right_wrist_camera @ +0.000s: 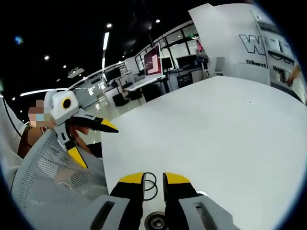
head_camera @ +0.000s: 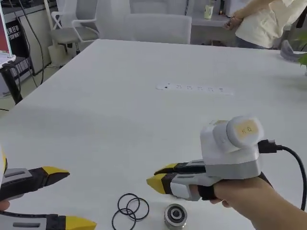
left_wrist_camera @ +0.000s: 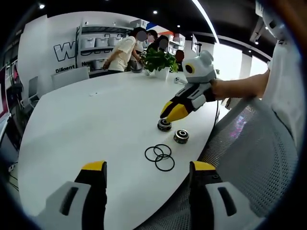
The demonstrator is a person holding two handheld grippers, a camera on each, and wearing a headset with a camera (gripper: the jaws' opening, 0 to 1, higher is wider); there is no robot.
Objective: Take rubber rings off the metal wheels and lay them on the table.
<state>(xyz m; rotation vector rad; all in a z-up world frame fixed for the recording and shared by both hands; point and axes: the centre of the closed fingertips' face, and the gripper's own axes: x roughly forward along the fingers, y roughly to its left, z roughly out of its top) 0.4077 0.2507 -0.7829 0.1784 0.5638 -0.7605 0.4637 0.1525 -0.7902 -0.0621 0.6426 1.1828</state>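
While rings lie beside wheel, power strip sits well beyond.

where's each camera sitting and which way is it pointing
Head view: on the headset, looking down at the table; left gripper, right gripper and hand show.
Left gripper view: on the left gripper, facing over rings and wheels to the right gripper; own open jaws, an arm.
Right gripper view: on the right gripper, facing along the table past the left gripper; own jaws.
Shared: both gripper views show rings.
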